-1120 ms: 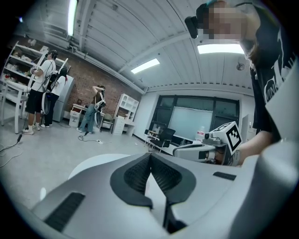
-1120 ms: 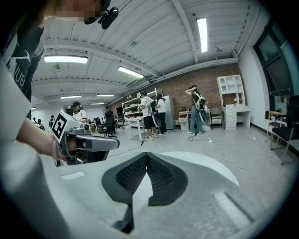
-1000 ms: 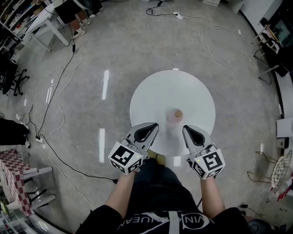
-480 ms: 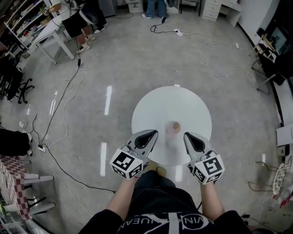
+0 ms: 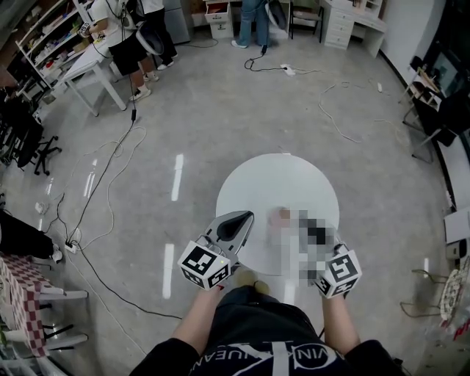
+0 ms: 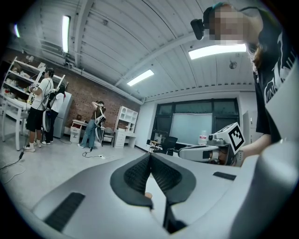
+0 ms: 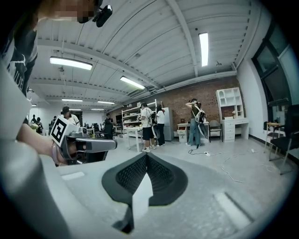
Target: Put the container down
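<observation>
Left gripper [image 6: 150, 157]: jaws pressed together, pads meeting at the tip, nothing pinched. Its marker cube [image 5: 205, 265] sits at the 7 o'clock edge of the round white worktop [image 5: 275, 172]. Right gripper [image 7: 146, 156]: jaws closed likewise, nothing between the pads; held at the 5 o'clock edge.

Small pale-pink cylindrical container [image 5: 278, 216] stands on the worktop, on its 6 o'clock side, between the two grippers and apart from both. Nothing else is visible on the worktop.

Room, clock directions taken from the worktop in the head view:
- Grey polished concrete floor [image 5: 220, 110], with pale glare streaks at 9 o'clock.
- Black cables [image 5: 103, 176] trail across the floor from 8 to 10 o'clock.
- Thin white cable [image 5: 345, 92] loops at 1 o'clock.
- White table [image 5: 84, 62] at 11 o'clock, with people [image 5: 132, 44] standing just beside it.
- White drawer units [image 5: 345, 22] at 1 o'clock.
- Red-and-white chequered cloth [image 5: 15, 283] at 8 o'clock.
- Red brick wall [image 7: 187, 105] and ceiling strip lights [image 7: 204, 44] show in the right gripper view.
</observation>
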{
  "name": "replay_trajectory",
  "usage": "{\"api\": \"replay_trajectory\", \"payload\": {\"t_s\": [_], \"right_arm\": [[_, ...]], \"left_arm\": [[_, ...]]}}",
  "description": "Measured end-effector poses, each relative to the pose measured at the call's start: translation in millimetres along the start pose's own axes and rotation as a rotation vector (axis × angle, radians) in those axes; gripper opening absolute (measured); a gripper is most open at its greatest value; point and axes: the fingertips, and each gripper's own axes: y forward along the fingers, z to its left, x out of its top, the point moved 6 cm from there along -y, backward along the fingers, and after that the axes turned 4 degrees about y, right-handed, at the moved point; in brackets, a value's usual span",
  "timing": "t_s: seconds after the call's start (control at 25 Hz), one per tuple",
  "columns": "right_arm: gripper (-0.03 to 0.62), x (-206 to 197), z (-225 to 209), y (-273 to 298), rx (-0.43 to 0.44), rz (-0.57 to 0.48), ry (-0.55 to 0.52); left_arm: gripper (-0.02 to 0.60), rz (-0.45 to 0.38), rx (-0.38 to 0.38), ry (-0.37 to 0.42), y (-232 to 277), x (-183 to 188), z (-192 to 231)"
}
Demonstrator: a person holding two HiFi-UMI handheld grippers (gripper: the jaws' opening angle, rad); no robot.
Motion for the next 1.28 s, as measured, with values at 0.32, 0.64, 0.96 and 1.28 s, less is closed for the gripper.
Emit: {"api": "replay_trajectory", "payload": {"t_s": [0.32, 0.64, 0.96, 1.28], "right_arm": [[0.006, 17, 2, -3, -0.01, -0.041, -0.027], [0.006, 30, 7, -9, -0.03, -0.083, -0.048], [0.006, 32, 11, -15, -0.048, -0.111, -0.051], [0.006, 29, 14, -17, -0.042, -0.108, -0.051]], "left_arm": [[0.014, -0.031, 0.017, 0.029, -4, 15, 8], [0.014, -0.055, 0.015, 0.053, -9, 25, 10], [0.014, -0.066, -0.003, 0.081, -10, 31, 7], [0.014, -0.064, 0.004, 0.083, -14, 29, 6]]}}
